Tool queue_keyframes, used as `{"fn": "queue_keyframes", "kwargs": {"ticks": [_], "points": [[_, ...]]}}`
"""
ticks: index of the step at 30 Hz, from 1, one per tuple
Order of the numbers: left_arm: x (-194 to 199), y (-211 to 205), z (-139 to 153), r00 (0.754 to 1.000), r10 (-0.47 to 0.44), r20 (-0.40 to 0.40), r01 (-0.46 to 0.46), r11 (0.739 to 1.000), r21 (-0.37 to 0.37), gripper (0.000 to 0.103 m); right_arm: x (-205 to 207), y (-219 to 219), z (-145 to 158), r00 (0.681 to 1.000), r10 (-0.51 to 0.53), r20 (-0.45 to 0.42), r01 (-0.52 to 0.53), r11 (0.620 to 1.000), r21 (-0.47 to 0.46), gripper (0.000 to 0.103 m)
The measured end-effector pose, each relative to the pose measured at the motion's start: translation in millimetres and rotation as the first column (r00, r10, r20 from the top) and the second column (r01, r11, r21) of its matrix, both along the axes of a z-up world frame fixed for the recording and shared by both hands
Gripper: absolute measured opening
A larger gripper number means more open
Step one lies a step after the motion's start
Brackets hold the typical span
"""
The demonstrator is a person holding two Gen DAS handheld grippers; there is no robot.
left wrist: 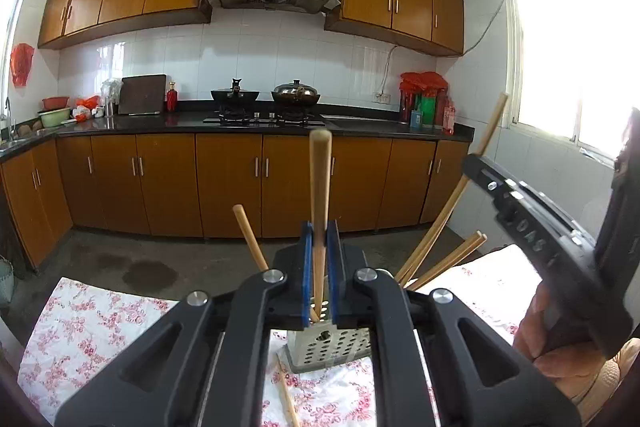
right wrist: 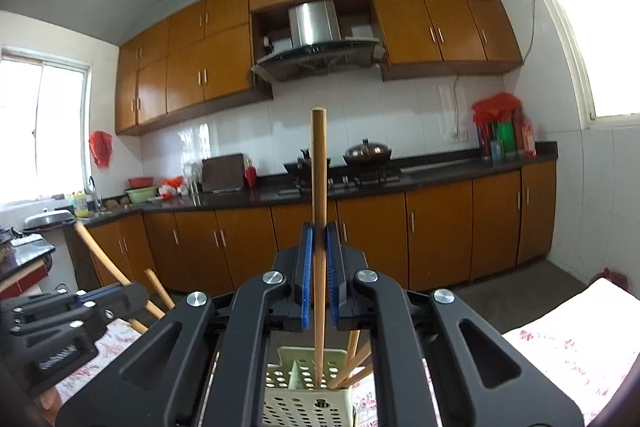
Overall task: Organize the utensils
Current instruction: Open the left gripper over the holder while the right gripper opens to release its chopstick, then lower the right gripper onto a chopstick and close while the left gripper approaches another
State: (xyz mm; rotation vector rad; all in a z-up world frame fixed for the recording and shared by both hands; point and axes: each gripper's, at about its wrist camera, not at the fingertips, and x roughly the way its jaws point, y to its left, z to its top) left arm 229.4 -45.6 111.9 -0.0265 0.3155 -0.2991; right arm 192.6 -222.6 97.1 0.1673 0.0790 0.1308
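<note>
My left gripper (left wrist: pixel 319 231) is shut on an upright wooden chopstick (left wrist: pixel 320 167), blue pads pressing both its sides; its lower end dips into the pale perforated utensil holder (left wrist: pixel 332 347). My right gripper (right wrist: pixel 319 227) is likewise shut on a second chopstick (right wrist: pixel 319 167) whose tip reaches into the same holder (right wrist: pixel 304 391). Several other chopsticks (left wrist: pixel 452 259) lean in the holder. In the left wrist view the right gripper (left wrist: pixel 472 163) shows at the right with a hand (left wrist: pixel 560 351) on it. The left gripper (right wrist: pixel 130 293) appears low left in the right wrist view.
The holder stands on a table with a floral cloth (left wrist: pixel 100 327). One loose chopstick (left wrist: pixel 286 395) lies on the cloth by the holder. Beyond are a bare floor, brown base cabinets and a dark counter (left wrist: pixel 180 121) with a hob and pans.
</note>
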Motion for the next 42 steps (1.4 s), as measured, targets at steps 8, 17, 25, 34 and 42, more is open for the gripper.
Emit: {"fn": "queue_keyframes", "kwargs": {"ticks": [8, 17, 25, 34, 42], "points": [[6, -1, -10, 1.0, -0.008, -0.025, 0.008, 1.0, -0.001, 0.012, -4, -6, -7, 0.996, 0.026, -0.084, -0.025, 1.0, 0.014, 0.026], [-16, 20, 6, 0.999, 0.053, -0.006, -0.053, 0.999, -0.012, 0.036, -42, -22, 11, 0.997, 0.013, -0.074, -0.013, 1.0, 0.001, 0.05], [-65, 59, -26, 0.986, 0.149, -0.076, -0.148, 0.989, 0.021, 0.051, -64, -55, -46, 0.944, -0.029, -0.329, 0.019, 0.999, -0.032, 0.06], [-55, 56, -156, 0.901, 0.151, -0.406, -0.116, 0.987, 0.109, 0.05, -47, -17, -177, 0.676, 0.171, -0.717, -0.156, 0.984, 0.088, 0.022], [-58, 20, -194, 0.875, 0.128, -0.466, -0.055, 0.984, 0.168, 0.05, -44, 2, -201, 0.662, 0.066, -0.746, -0.146, 0.988, -0.042, 0.008]]}}
